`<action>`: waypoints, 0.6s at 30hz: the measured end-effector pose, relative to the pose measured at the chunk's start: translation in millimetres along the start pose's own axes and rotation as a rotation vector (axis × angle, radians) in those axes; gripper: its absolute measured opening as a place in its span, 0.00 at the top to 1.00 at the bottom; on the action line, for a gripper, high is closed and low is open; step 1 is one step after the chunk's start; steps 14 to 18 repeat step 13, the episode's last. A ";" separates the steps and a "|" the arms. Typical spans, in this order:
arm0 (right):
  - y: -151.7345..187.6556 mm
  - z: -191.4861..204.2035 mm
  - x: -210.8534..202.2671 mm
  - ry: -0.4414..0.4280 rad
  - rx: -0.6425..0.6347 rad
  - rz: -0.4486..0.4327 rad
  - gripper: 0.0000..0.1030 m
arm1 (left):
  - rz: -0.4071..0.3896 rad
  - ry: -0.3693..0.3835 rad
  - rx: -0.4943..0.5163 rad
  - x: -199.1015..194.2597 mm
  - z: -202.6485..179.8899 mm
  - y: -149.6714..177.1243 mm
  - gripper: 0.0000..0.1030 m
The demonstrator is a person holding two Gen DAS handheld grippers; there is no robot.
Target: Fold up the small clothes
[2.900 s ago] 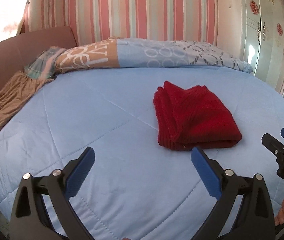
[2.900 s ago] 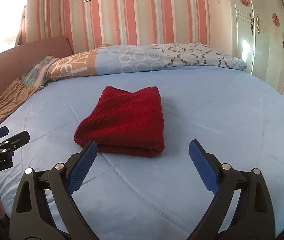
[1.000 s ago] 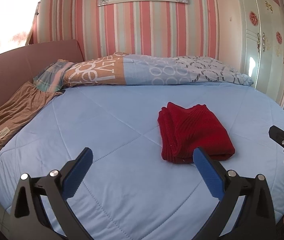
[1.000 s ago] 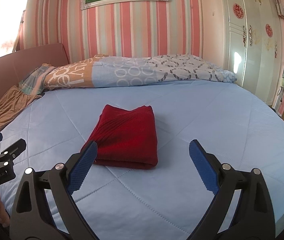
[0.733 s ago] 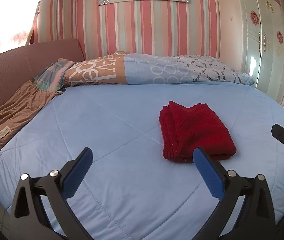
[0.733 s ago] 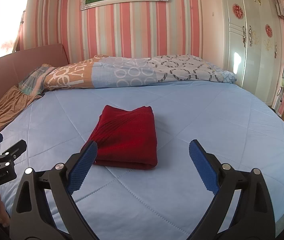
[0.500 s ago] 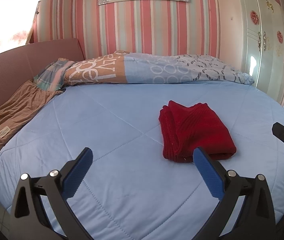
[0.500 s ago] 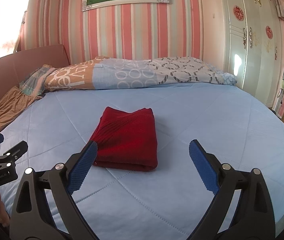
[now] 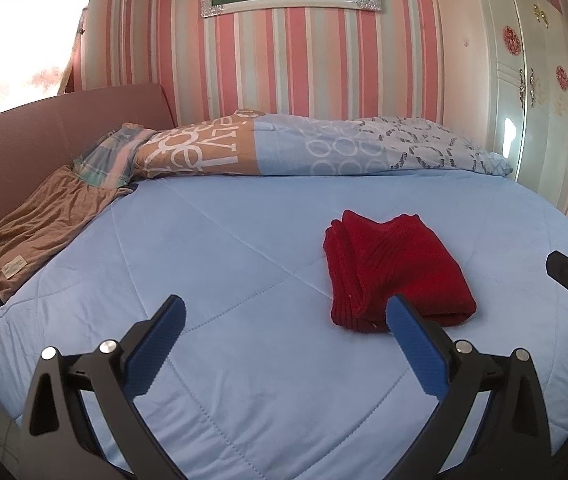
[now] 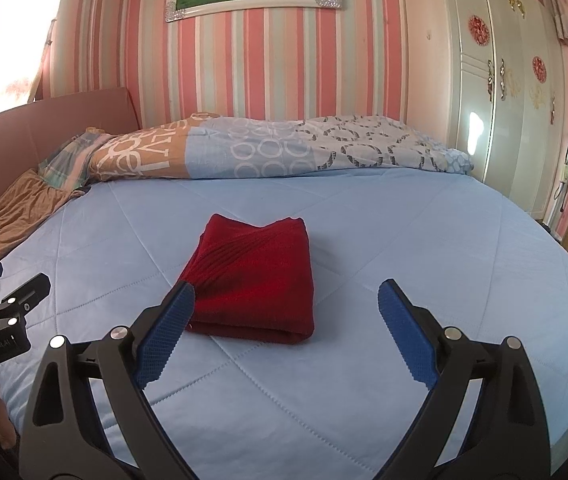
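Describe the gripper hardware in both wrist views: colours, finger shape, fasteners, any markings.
The left gripper and the right gripper are the same build: matte black arms with triangular cut-outs, silver round-head fasteners at the joints, and two long flat fingers faced with textured blue pads. In the right wrist view the left gripper's side carries small white lettering, too small to read. No cables or sleeves show.

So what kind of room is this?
A bedroom, most likely. There is a big bed with a blue quilt, a rolled duvet at its far side, and a white wardrobe by the striped wall.
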State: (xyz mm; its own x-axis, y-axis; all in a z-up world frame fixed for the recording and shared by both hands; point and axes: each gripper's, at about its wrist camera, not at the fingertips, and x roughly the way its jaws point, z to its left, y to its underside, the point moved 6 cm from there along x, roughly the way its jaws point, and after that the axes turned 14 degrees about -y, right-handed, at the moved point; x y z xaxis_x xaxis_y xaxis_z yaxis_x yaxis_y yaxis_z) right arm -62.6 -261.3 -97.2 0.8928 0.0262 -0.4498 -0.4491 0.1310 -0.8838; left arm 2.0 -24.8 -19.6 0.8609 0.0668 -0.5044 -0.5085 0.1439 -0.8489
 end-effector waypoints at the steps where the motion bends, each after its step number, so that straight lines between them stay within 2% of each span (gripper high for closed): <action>1: 0.0 -0.2 0.0 0.000 0.001 0.000 0.10 | 0.002 0.003 0.001 0.0 -0.2 -0.1 0.02; 18: -0.4 -0.3 -0.6 -0.001 0.000 0.001 0.10 | 0.017 0.033 0.006 0.2 -3.4 -0.6 0.02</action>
